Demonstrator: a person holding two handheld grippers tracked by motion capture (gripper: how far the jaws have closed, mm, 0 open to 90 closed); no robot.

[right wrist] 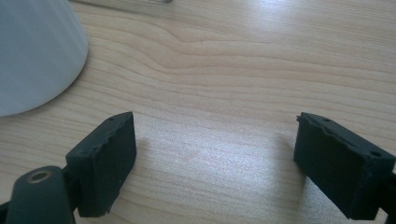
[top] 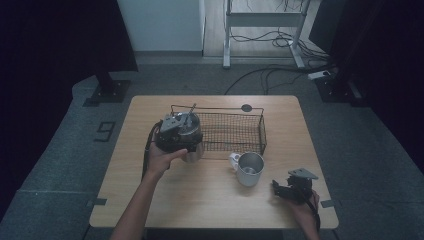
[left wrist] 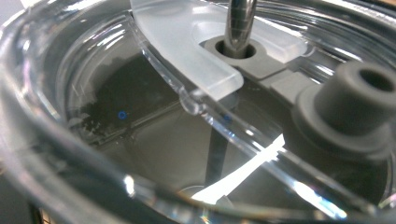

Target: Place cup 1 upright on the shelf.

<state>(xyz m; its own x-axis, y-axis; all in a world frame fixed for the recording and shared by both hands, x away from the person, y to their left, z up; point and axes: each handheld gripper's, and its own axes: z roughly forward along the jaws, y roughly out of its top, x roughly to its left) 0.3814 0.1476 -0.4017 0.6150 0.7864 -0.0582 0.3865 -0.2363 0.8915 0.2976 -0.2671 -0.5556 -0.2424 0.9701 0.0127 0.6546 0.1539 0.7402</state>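
The left tool (top: 186,145) sits against a steel tumbler (top: 192,137), grip state unclear; its clear lid (left wrist: 140,116) looks slick and rigid, so take the wall below; the right tool (right wrist: 215,163) rests agape on the bench (right wrist: 243,70).

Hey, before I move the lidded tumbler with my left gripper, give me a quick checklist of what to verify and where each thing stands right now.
1. Left gripper at the tumbler: ok, it is up against it at the basket's left end.
2. Grip firm: cannot tell, the fingers are hidden.
3. Clear lid seated, with the metal straw through its hole: ok.
4. Wire basket has free room: ok.
5. Metal mug out of the way: ok, upright on the table in front of the basket.
6. Right gripper free: ok, open over bare wooden table.
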